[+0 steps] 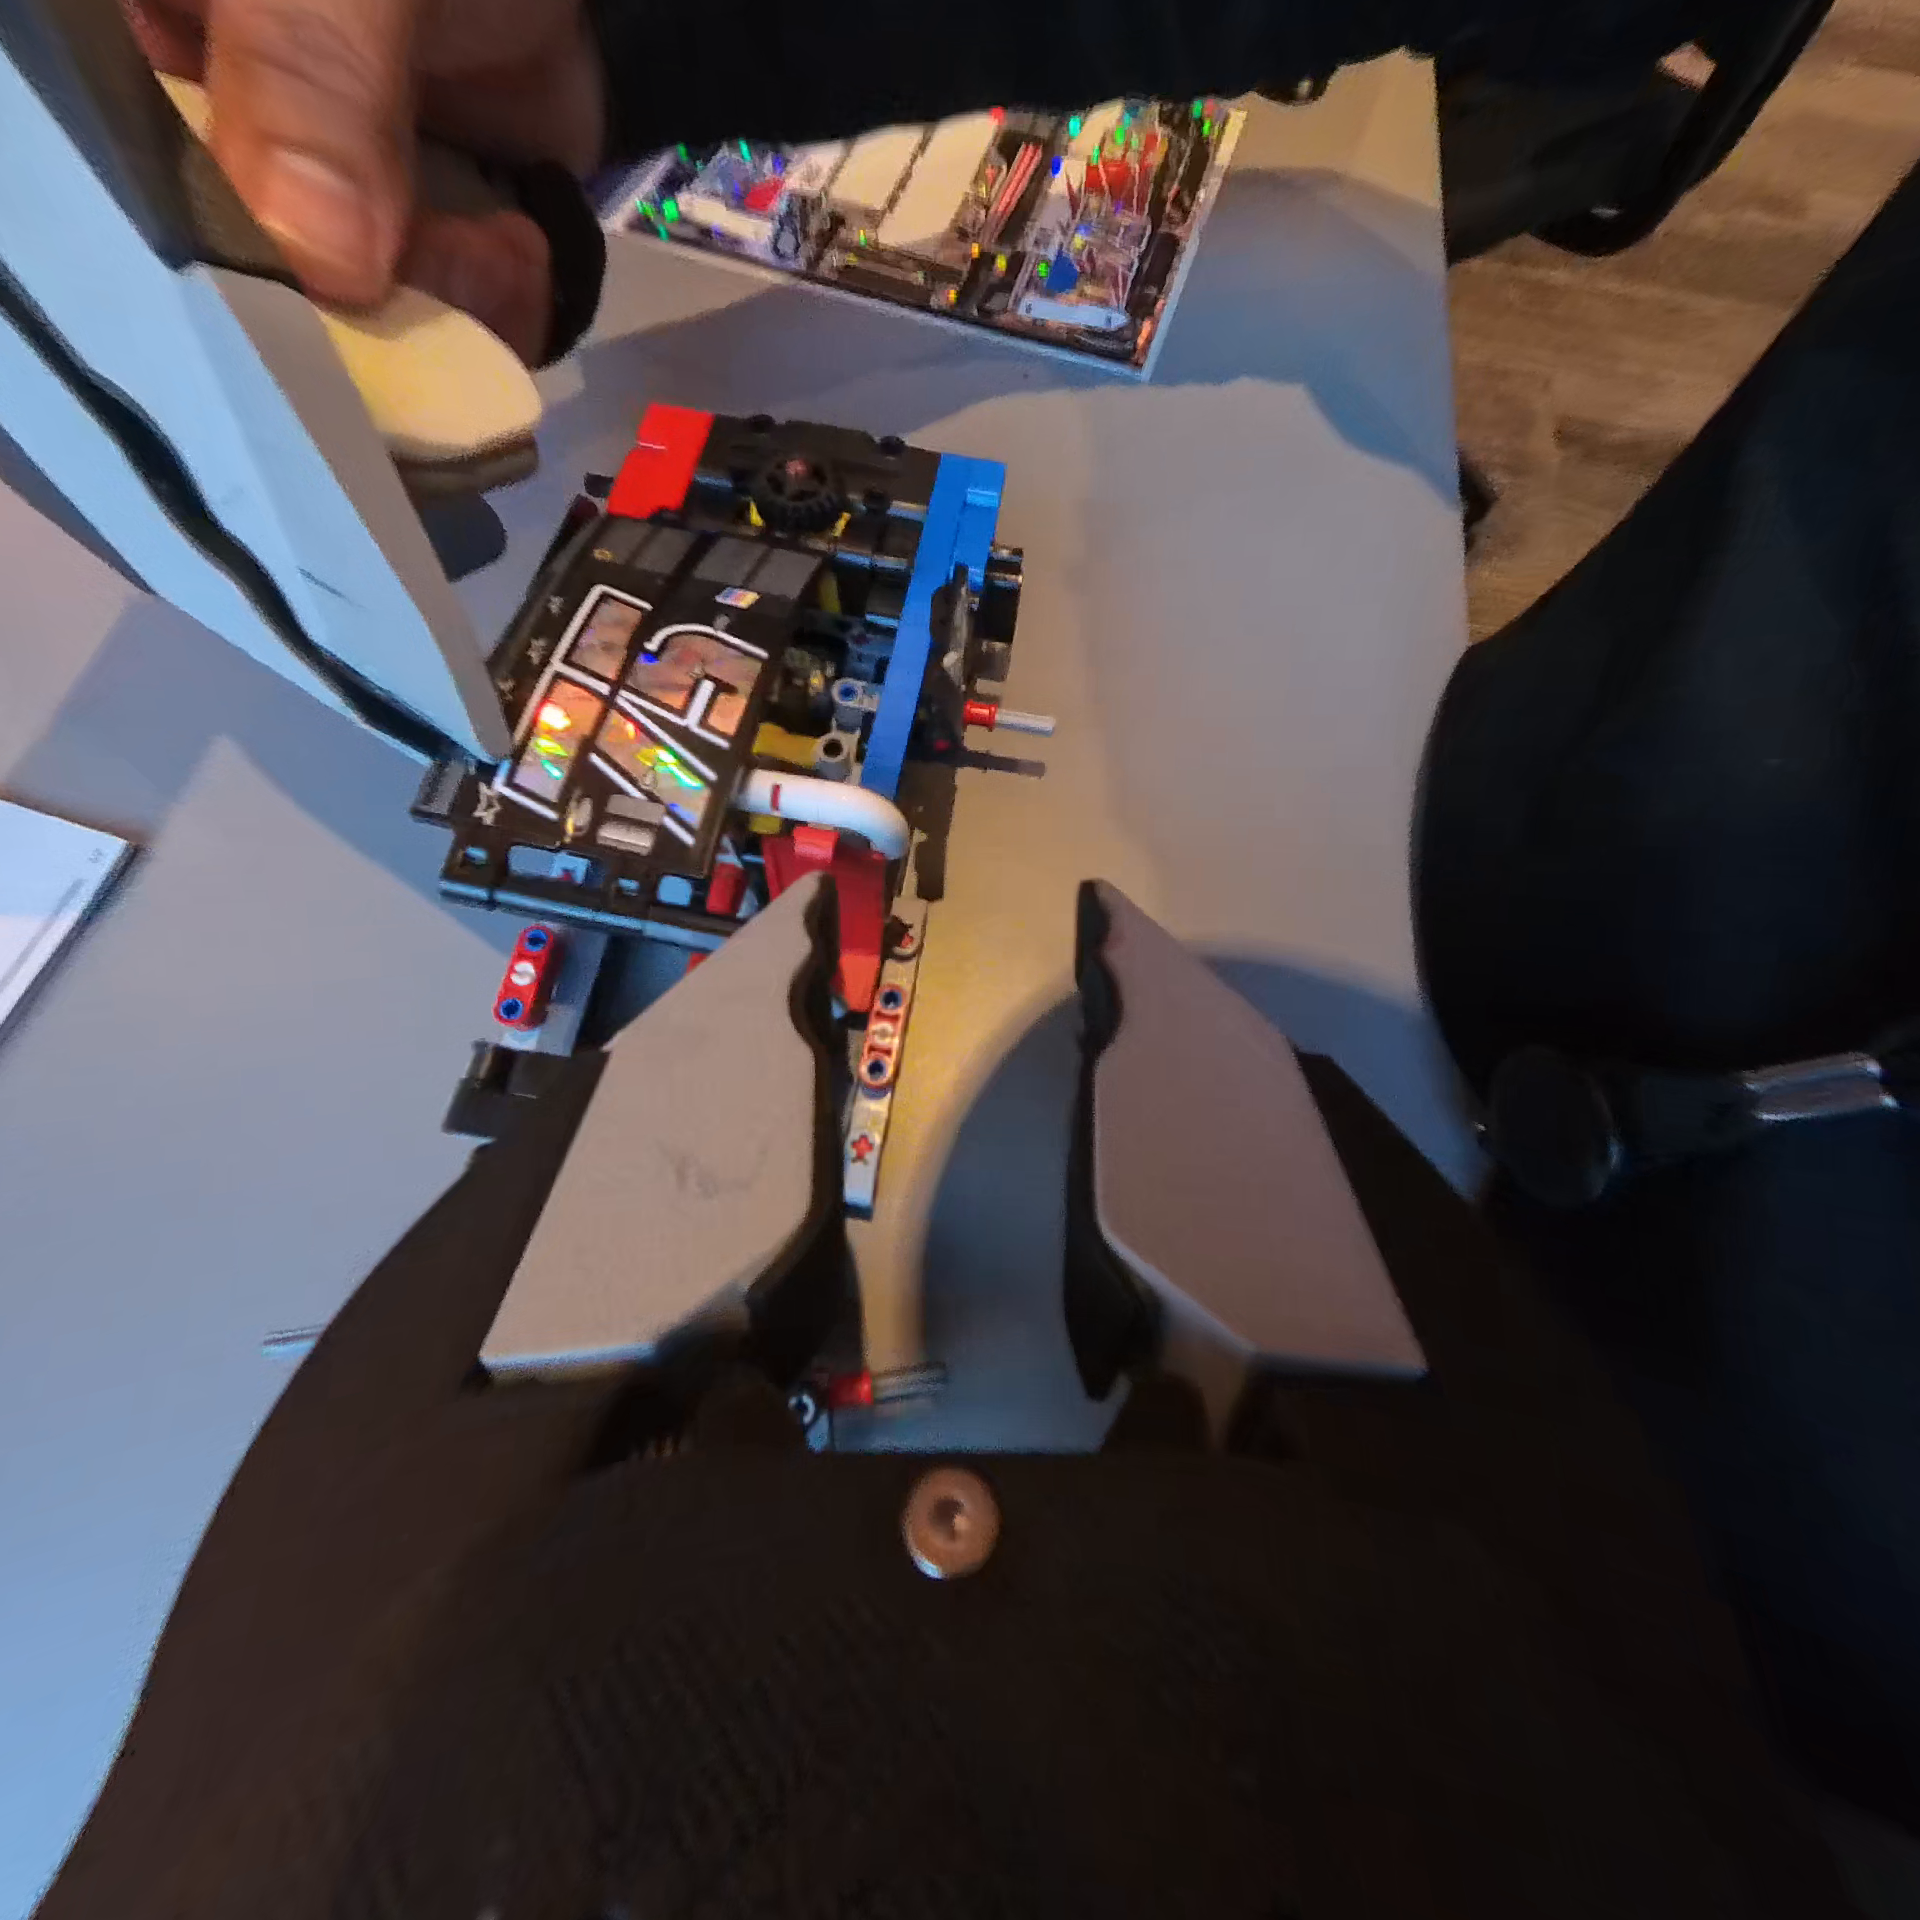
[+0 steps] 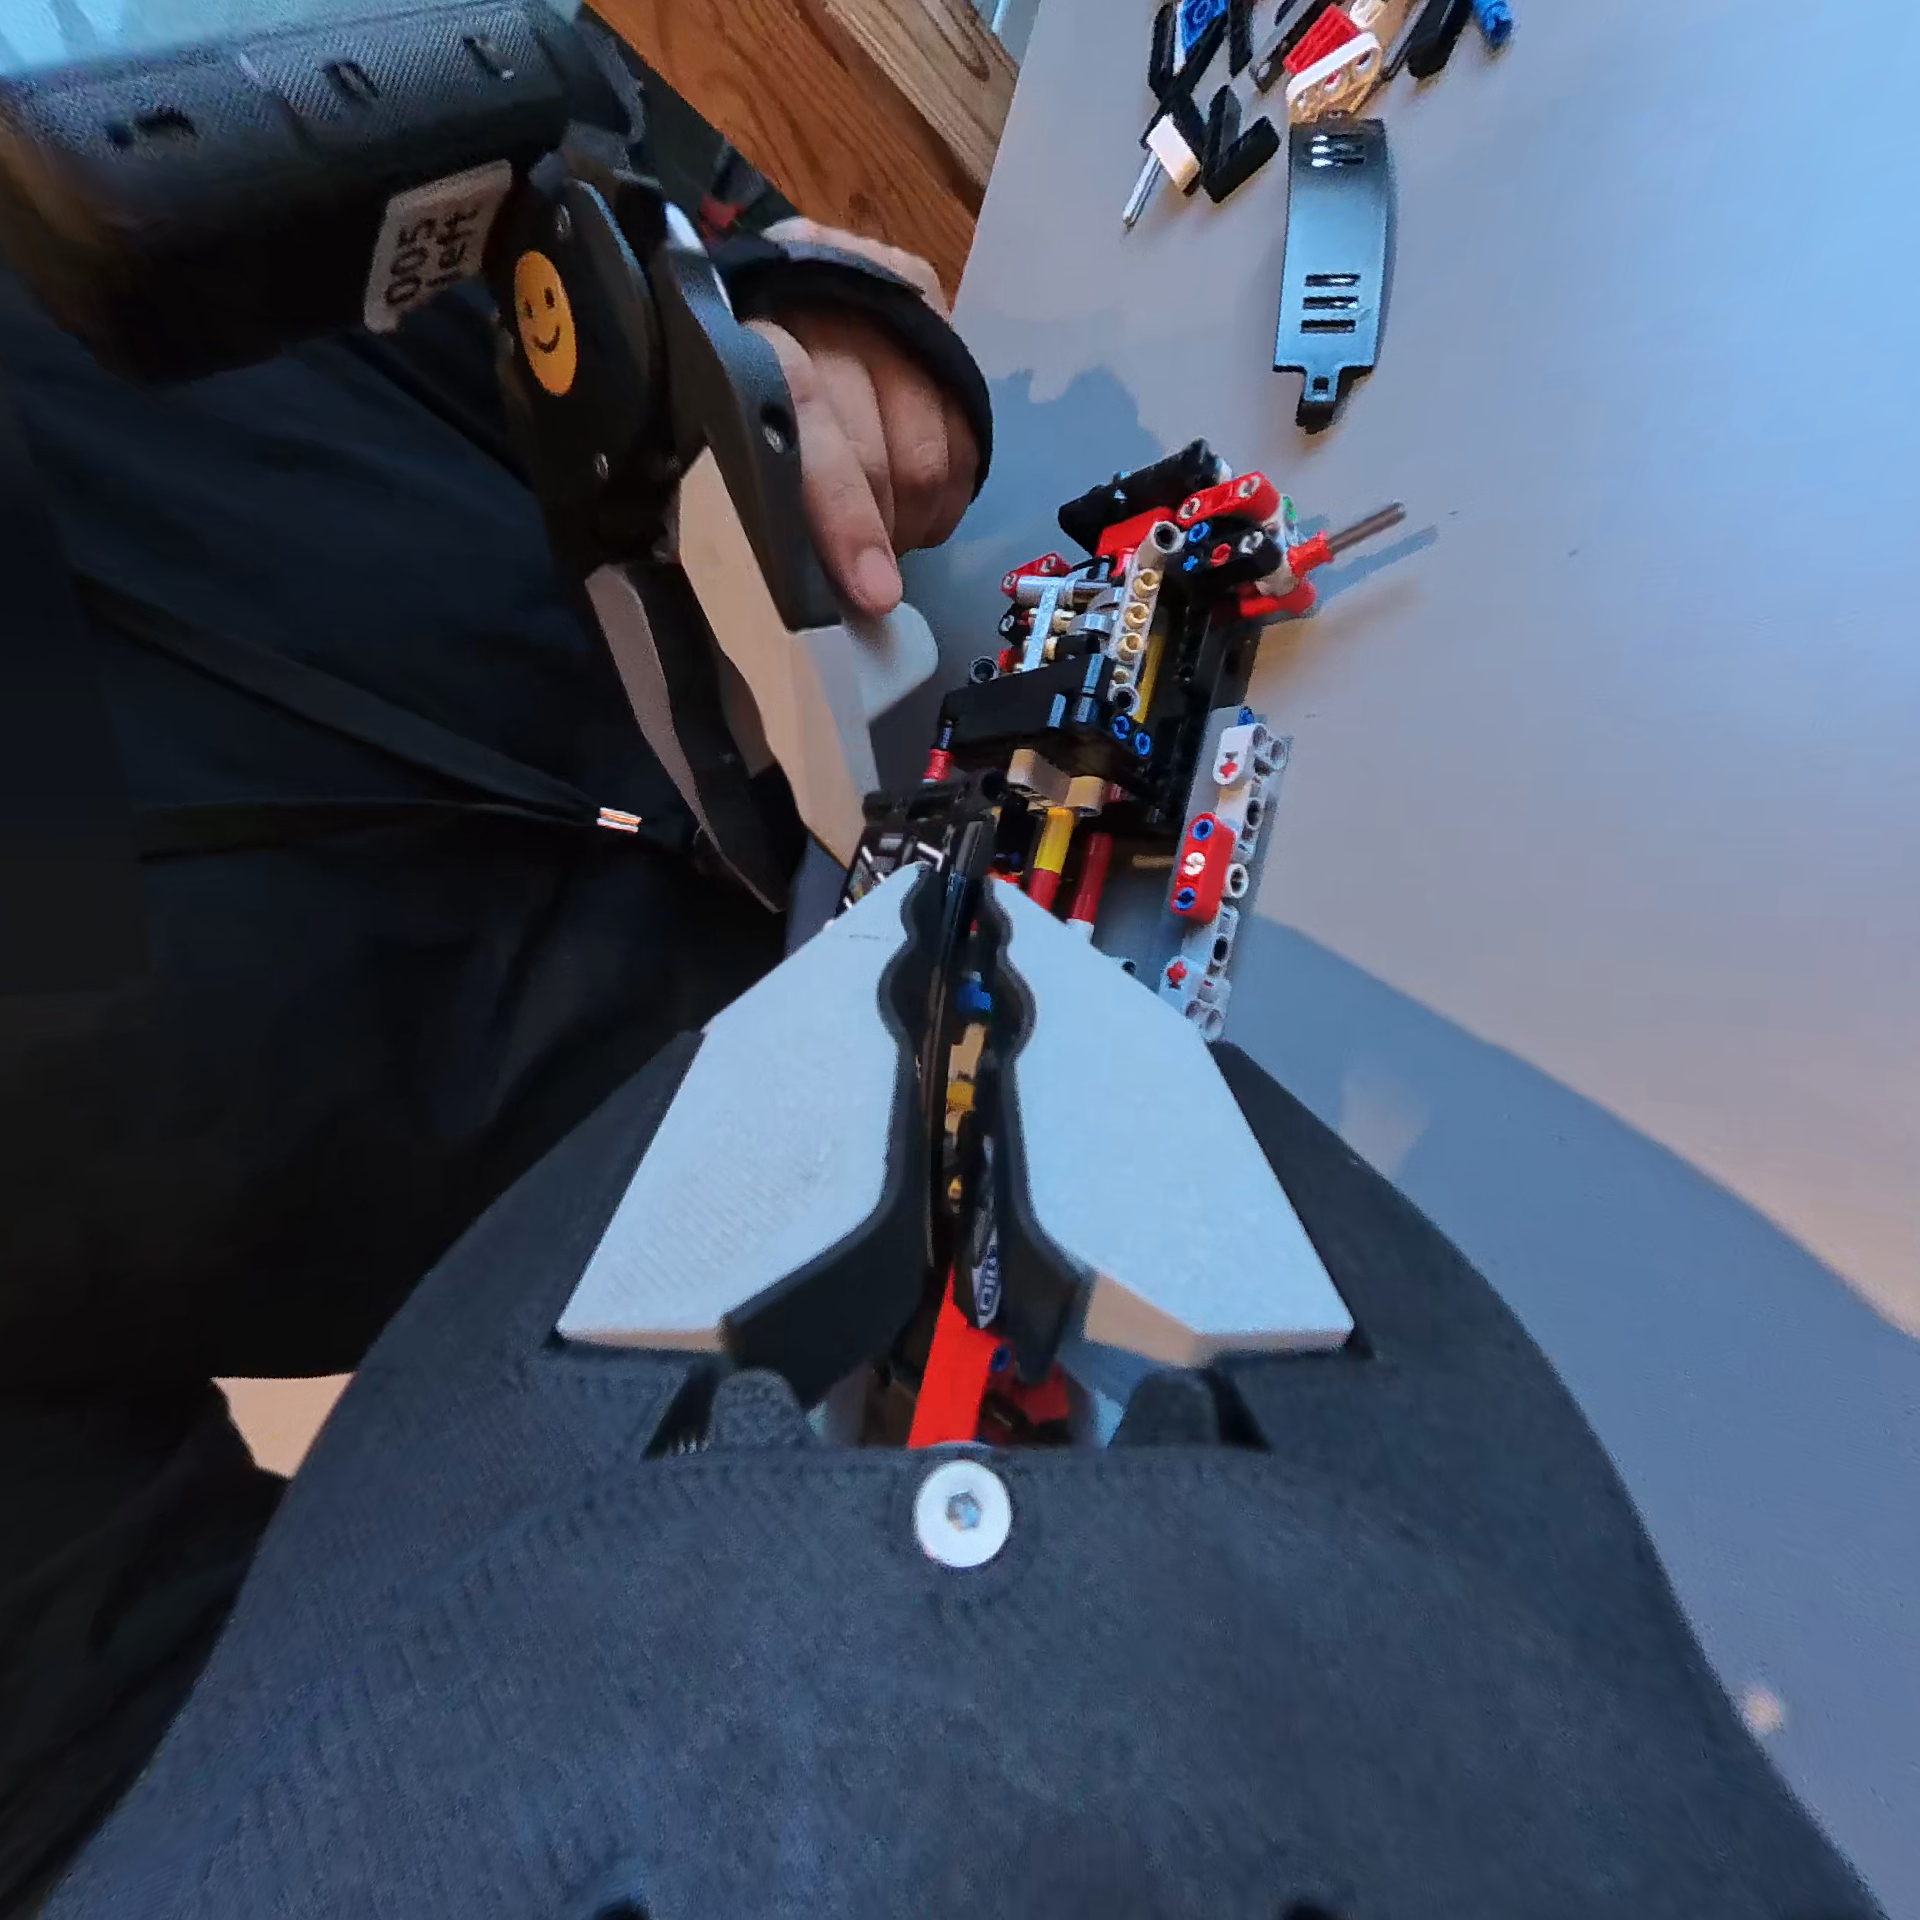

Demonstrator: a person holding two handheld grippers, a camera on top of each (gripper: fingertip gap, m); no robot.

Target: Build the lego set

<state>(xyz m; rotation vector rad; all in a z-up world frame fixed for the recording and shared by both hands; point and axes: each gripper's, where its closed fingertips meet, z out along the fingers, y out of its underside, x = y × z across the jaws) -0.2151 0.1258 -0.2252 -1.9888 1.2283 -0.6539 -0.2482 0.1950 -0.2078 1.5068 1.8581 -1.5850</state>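
the lego model (image 1: 727, 675) sits on a pale grey tabletop (image 1: 1195, 644), a partly built vehicle frame with a black panel carrying shiny stickers, a blue beam down one side and a red block at the far corner. warm light and soft shadows fall across the surface. the left claw (image 1: 951, 914) hangs over the model's near end with its fingers spread wide and nothing between them. the right claw (image 2: 951, 894) is narrowed to a slit, pinched on a thin black edge of the model. at the tabletop's far edge in the left wrist view lies a printed sheet or box lid (image 1: 935, 229) with coloured pictures, and beyond it wood-look floor (image 1: 1621, 343). in the right wrist view loose lego pieces (image 2: 1299, 83) and a black slotted panel (image 2: 1332, 260) lie farther along the tabletop, next to a wooden surface (image 2: 831, 94).
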